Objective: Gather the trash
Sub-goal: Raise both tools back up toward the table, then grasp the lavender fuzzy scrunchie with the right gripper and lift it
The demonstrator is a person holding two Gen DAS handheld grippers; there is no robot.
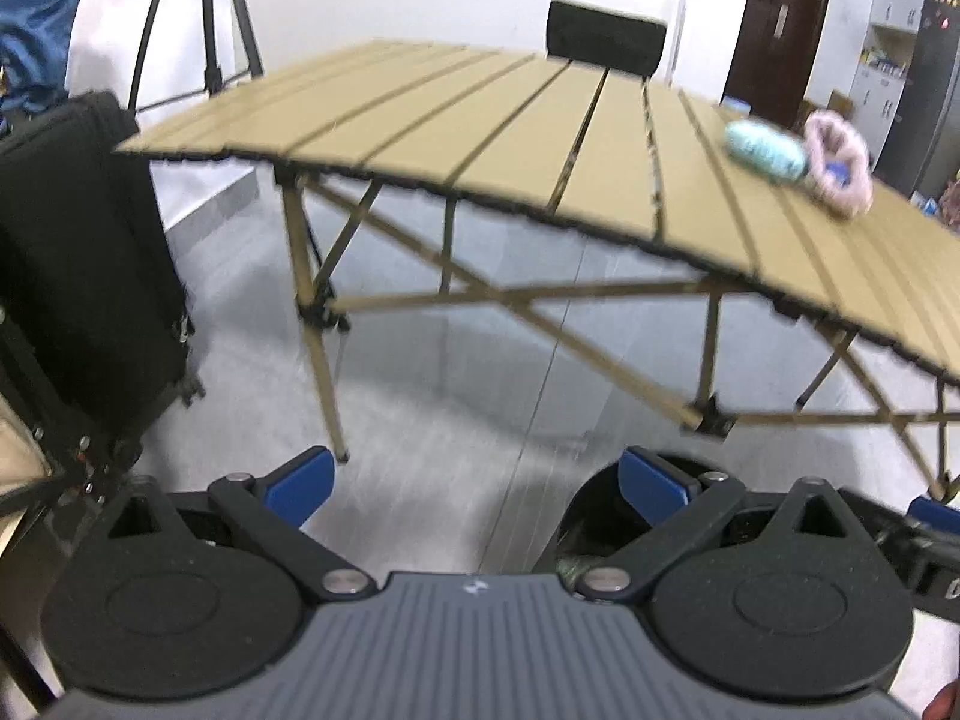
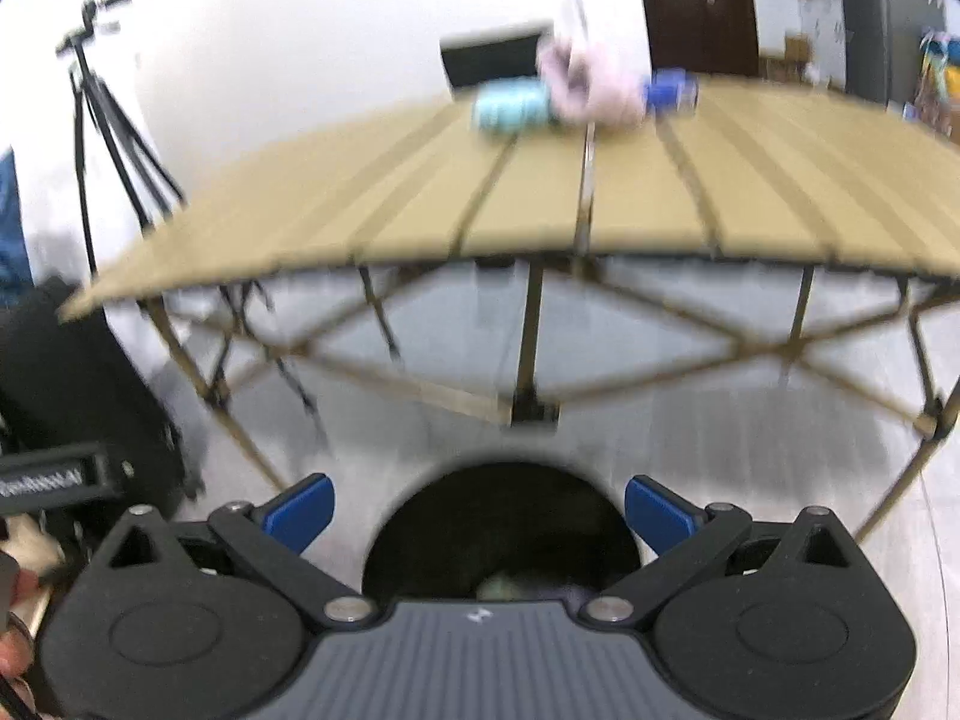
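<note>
On the tan slatted folding table lie a crumpled teal item, a pink fluffy ring and a small blue item inside the ring. The right wrist view shows the same teal item, pink fluffy thing and a blue can-like item at the table's far side. Both grippers hover low over the floor, short of the table. My left gripper is open and holds nothing. My right gripper is open over a round black bin with some scraps inside.
A black case stands on the floor at left, with a tripod behind it. A black chair back rises beyond the table. The table's crossed legs stand ahead on grey floor. Both views are motion-blurred.
</note>
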